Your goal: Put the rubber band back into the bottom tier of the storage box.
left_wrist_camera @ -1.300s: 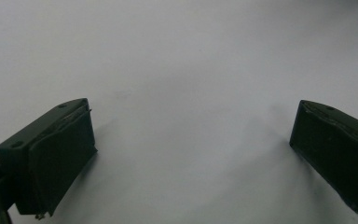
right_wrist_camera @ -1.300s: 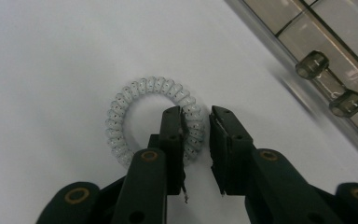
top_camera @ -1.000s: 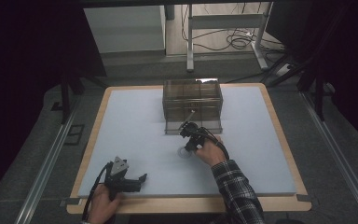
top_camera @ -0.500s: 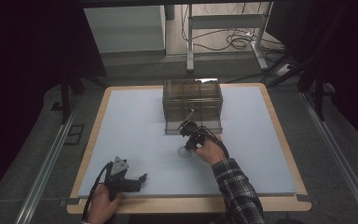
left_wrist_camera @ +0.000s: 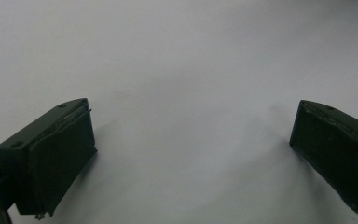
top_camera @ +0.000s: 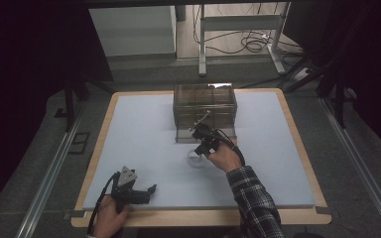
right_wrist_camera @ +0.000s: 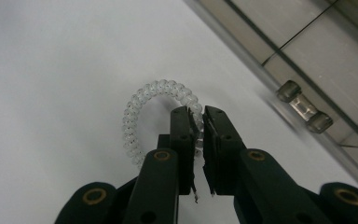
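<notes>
Grabbing is done: our right gripper (right_wrist_camera: 196,122) pinches the clear coil hair tie (right_wrist_camera: 142,108) on the white mat (top_camera: 144,129), at 6 o'clock from the drawer box (top_camera: 204,105); our left gripper (left_wrist_camera: 191,154) waits open, and putting it away is left.

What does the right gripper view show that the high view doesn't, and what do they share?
Right gripper view alone: the clear spiral hair tie has coils, pinched between the right gripper's closed jaws, and the drawer has a small knob. High view alone: the left gripper resting near the table's front edge, and the whole smoky drawer box. Shared: the hair tie, the right gripper, the box, the pale mat.
</notes>
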{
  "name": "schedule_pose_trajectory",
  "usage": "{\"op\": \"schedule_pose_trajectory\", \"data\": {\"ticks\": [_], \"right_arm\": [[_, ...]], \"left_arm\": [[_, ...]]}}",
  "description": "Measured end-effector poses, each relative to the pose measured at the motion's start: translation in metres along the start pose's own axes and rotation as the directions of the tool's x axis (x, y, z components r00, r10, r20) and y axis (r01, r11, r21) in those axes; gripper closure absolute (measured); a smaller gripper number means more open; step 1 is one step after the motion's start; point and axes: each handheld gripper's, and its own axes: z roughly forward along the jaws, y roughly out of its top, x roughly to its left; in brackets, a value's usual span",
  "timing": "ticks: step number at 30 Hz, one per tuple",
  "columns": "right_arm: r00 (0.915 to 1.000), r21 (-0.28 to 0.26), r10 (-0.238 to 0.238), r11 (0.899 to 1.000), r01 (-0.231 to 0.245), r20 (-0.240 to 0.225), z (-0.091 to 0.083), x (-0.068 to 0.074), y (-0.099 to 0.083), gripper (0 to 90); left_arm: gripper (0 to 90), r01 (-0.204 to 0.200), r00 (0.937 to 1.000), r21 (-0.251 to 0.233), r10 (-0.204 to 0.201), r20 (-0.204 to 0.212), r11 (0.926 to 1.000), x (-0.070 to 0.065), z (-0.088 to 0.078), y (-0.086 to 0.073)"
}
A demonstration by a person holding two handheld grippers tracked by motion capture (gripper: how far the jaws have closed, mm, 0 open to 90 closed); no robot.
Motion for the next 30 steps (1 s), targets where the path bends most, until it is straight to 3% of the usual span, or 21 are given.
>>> {"op": "schedule_pose_trajectory", "data": {"ticks": [14, 30], "right_arm": [[0.9992, -0.07, 0.041, 0.997, -0.041, 0.002, -0.009, -0.009, 0.005, 81.3], [0.9955, -0.164, 0.093, 0.982, -0.089, 0.017, -0.005, -0.02, 0.023, 81.3]], "left_arm": [[0.0, 0.0, 1.0, 0.002, 0.0, 0.002, 1.0, 0.0, 0.0, 0.0], [0.0, 0.001, 1.0, 0.003, -0.001, 0.001, 1.0, 0.0, 0.0, 0.0]]}}
